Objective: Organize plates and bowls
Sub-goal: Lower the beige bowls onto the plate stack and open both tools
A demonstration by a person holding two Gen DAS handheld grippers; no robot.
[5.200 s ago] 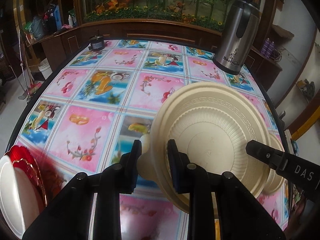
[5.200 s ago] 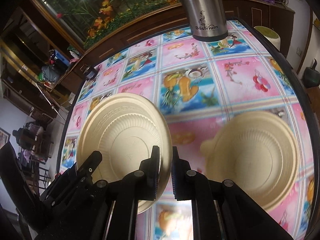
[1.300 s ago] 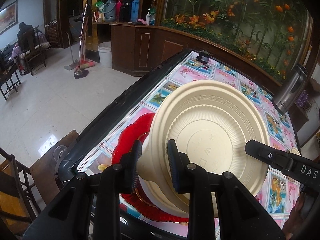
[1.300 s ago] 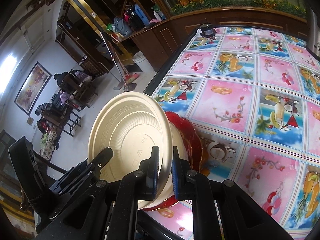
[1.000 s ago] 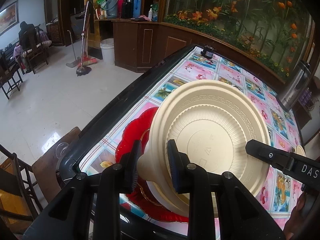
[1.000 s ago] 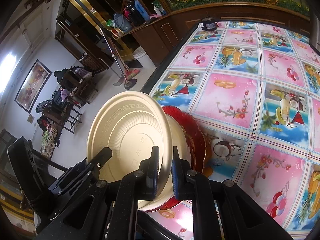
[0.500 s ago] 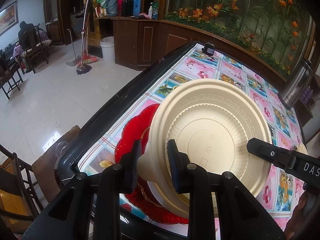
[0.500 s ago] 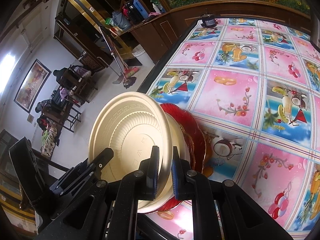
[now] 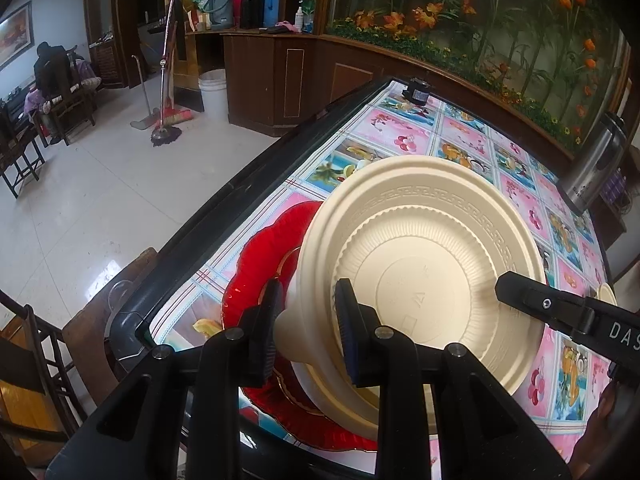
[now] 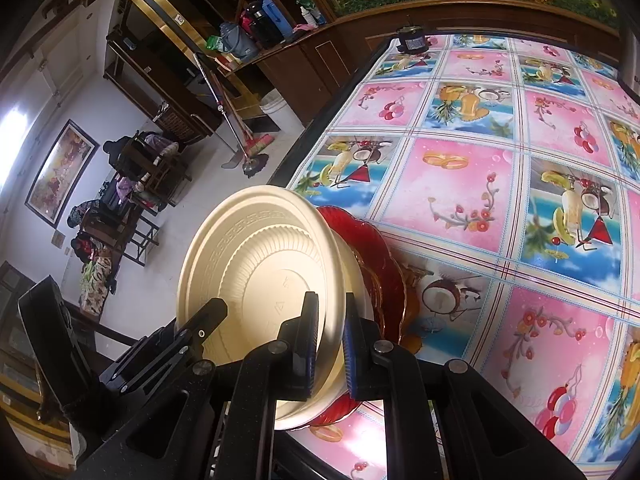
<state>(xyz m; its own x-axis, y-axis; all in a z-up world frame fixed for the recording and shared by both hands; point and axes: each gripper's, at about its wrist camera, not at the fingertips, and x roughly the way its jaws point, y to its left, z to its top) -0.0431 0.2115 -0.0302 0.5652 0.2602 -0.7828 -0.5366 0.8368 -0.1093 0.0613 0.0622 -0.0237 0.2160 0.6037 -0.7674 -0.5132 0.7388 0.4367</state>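
Both grippers hold one cream bowl, tilted up toward me. In the left wrist view my left gripper is shut on the tab at the bowl's near rim. In the right wrist view my right gripper is shut on the thin rim of the cream bowl on the opposite side. The bowl hangs over a red plate at the table's corner. A white dish lies on that plate, mostly hidden by the bowl. Whether the bowl touches the dish I cannot tell.
The table wears a pink and blue picture cloth, and its dark edge runs close beside the red plate. A second cream bowl peeks in at the right. A steel thermos jug and a small dark jar stand at the far end.
Five seconds ago the bowl was over the middle of the table; now it is over the red plate at the corner. Over the last second it has barely moved.
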